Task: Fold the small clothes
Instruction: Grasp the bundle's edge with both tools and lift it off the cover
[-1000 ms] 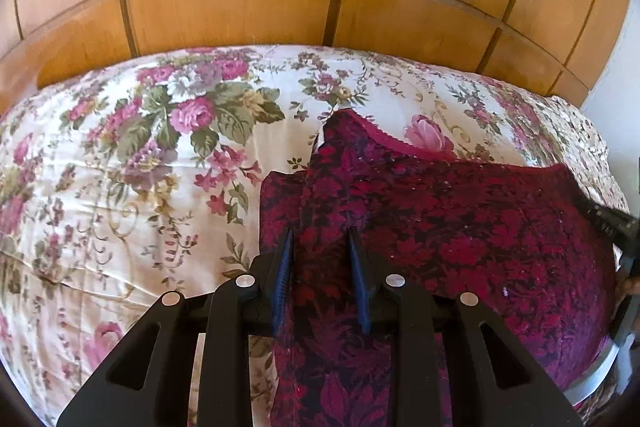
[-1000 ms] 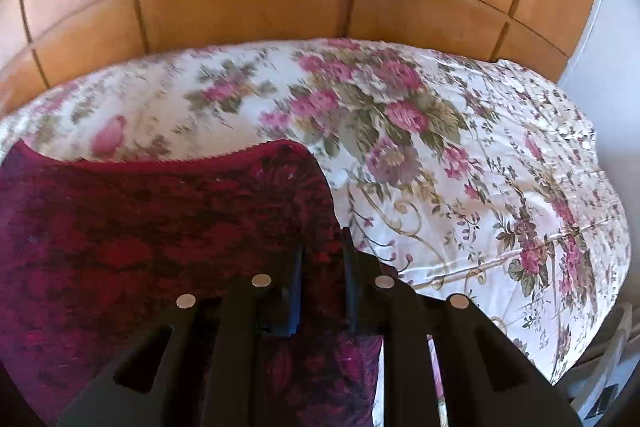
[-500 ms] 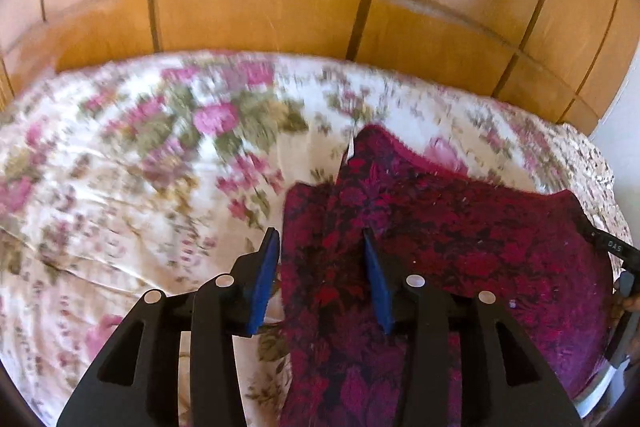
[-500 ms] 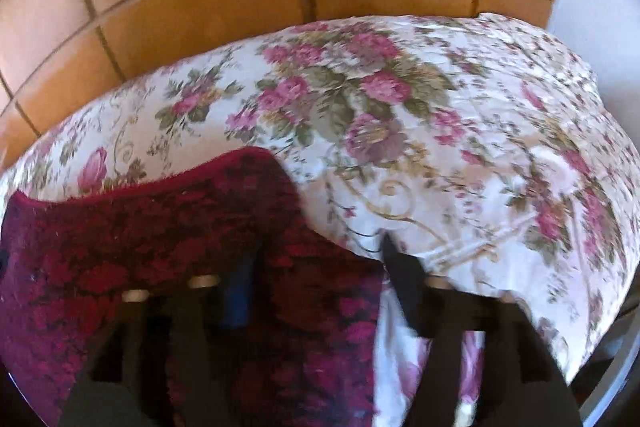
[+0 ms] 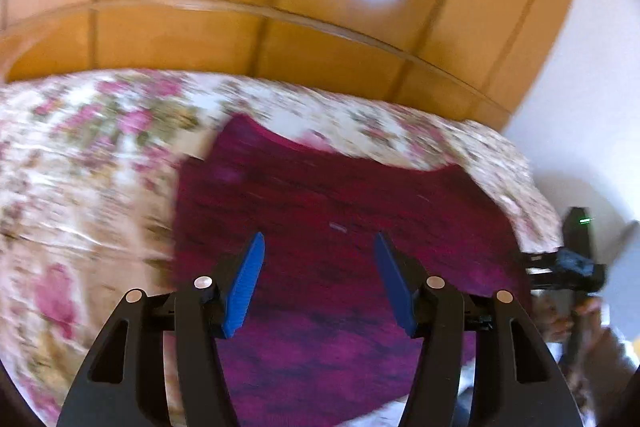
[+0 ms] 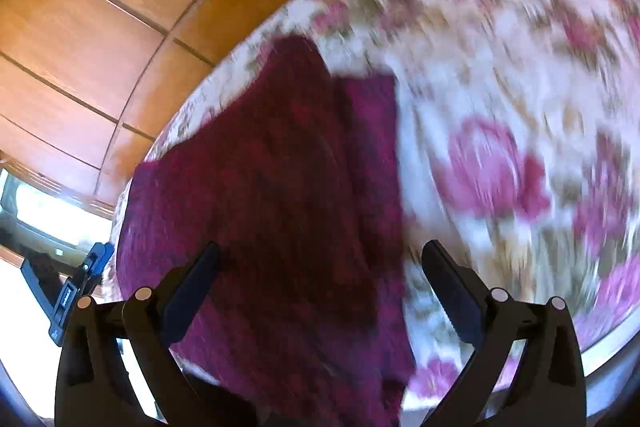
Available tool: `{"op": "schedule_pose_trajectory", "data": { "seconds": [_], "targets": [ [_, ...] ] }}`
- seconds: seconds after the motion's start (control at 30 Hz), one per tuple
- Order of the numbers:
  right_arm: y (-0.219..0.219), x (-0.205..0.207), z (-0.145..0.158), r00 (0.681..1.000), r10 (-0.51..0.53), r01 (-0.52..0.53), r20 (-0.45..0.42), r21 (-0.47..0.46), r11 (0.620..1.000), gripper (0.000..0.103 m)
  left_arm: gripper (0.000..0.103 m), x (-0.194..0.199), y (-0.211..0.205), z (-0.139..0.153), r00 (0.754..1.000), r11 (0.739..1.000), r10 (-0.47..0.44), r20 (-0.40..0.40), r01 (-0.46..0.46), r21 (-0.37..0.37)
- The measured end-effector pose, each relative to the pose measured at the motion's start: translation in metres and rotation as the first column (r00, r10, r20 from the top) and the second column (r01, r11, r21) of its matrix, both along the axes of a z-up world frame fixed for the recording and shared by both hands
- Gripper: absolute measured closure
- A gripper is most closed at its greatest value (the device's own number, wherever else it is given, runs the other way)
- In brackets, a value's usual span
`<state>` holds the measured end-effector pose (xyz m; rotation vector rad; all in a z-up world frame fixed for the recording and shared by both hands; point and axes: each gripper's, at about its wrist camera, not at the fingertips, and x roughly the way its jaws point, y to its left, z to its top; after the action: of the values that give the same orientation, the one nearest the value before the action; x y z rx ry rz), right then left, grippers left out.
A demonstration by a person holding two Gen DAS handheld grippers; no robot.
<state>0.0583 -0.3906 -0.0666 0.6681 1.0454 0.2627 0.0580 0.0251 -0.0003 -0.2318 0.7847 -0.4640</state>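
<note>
A dark red patterned garment (image 5: 328, 211) lies flat on the floral bedspread (image 5: 80, 187), with a folded strip along its side. My left gripper (image 5: 319, 247) is open and empty, raised above the garment's near part. In the right wrist view the same garment (image 6: 280, 187) lies under my right gripper (image 6: 320, 259), which is wide open and empty, above the garment's edge next to the bedspread (image 6: 500, 107). Both views are motion-blurred. The right gripper (image 5: 576, 267) shows at the far right of the left wrist view.
A glossy wooden headboard (image 5: 280, 7) rises behind the bed and shows in the right wrist view (image 6: 100, 27) too. A white wall (image 5: 592, 87) is at the right. The left gripper (image 6: 76, 287) shows at the right wrist view's left edge.
Both grippers opened, let go of the garment and lifted back from it. The right gripper swung and tilted strongly. The garment now lies flat on the bed.
</note>
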Motion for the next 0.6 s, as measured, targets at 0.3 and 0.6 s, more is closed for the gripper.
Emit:
{"op": "schedule_pose_trajectory", "data": {
  "seconds": [0.3, 0.6],
  "targets": [
    [-0.002, -0.019, -0.013, 0.997, 0.043, -0.054, 0.063, 0.191, 0.980, 0.002, 0.058, 0.006, -0.064, -0.007, 0.988, 0.990, -0.138, -0.067, 0.138, 0.002],
    [0.008, -0.007, -0.016, 0.993, 0.071, -0.091, 0.097, 0.224, 0.970, 0.005, 0.058, 0.021, -0.099, -0.032, 0.987, 0.975, -0.116, -0.107, 0.134, 0.177]
  ]
}}
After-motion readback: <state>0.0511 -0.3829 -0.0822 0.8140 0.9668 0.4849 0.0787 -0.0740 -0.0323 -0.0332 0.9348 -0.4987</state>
